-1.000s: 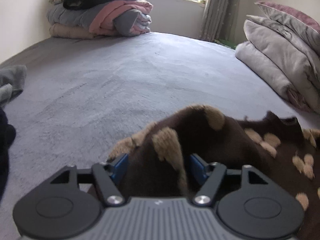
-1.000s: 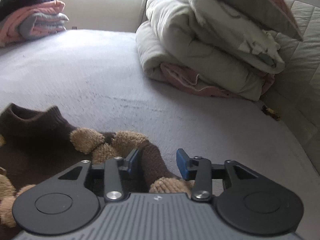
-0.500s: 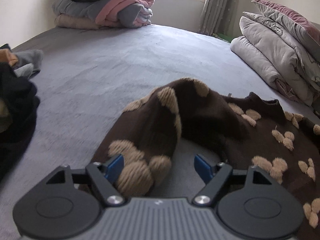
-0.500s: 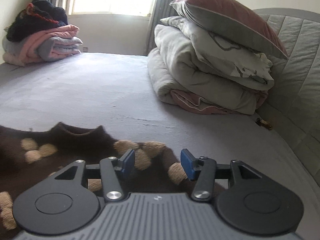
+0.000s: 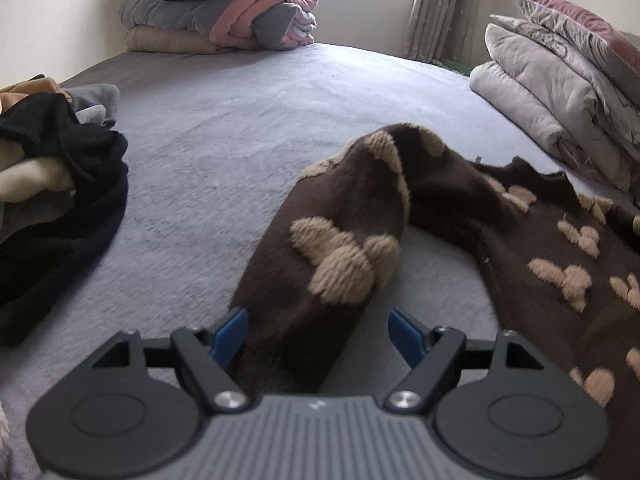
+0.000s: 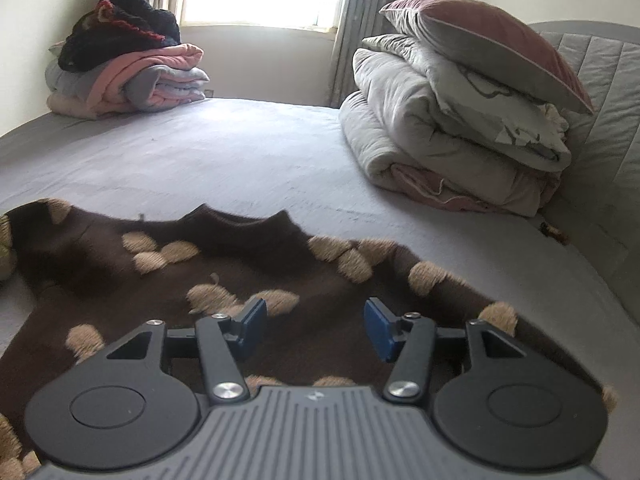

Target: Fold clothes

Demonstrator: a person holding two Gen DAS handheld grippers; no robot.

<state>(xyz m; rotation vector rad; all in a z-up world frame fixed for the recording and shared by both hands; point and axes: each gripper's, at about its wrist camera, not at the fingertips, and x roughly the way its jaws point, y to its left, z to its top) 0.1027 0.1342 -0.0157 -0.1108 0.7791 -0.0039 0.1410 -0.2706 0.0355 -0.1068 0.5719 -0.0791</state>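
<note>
You are laying the brown sweater (image 6: 248, 280) flat on the bed (image 5: 248, 120): its sleeve (image 5: 320, 264) lies between your released left gripper (image 5: 316, 332), its body under your right gripper (image 6: 316, 328), whose jaws have just been opening, empty; next, regrasp a sleeve to fold inward.

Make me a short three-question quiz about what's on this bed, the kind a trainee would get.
1. True or false: the brown sweater lies spread on the bed.
2. What sits between the left gripper fingers: A) a pillow, B) a sweater sleeve, C) nothing?
3. What tops the folded quilts by the headboard?

Key:
1. True.
2. B; the jaws stand wide, not pressing it.
3. A pillow.
</note>
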